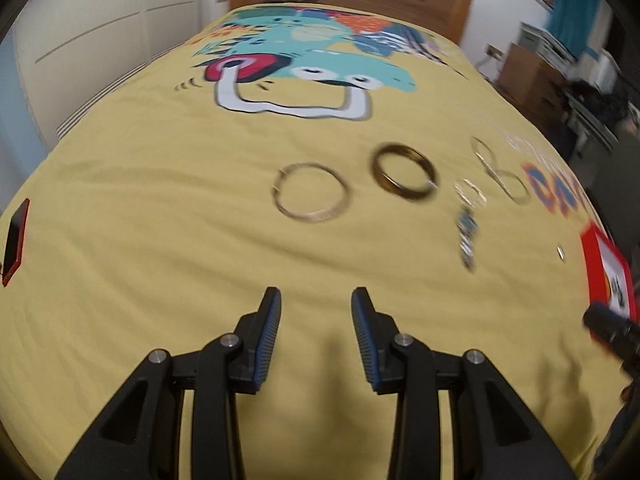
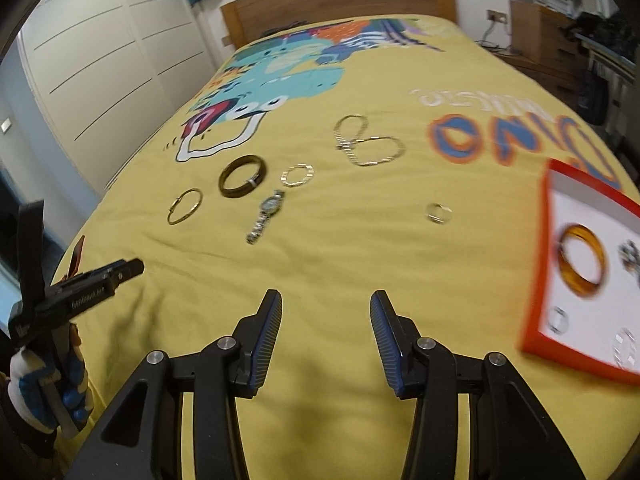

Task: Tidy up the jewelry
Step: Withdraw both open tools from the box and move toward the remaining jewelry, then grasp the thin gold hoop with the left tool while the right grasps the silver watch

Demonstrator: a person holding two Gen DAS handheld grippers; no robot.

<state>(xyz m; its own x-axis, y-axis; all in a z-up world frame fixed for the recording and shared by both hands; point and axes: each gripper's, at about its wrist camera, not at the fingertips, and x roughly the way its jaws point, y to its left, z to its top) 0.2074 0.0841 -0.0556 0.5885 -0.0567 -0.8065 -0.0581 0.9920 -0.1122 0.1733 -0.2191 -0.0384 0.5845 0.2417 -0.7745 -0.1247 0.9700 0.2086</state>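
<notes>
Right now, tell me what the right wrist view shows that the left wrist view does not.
Only the right wrist view shows inside the red tray: an amber bangle and small rings. It also shows the gloved hand holding the left gripper.

Only the left wrist view shows a flat red-edged item at the bed's left edge.

Both show the yellow bedspread, thin gold bangle, dark bangle, wristwatch, chain and small ring.
</notes>
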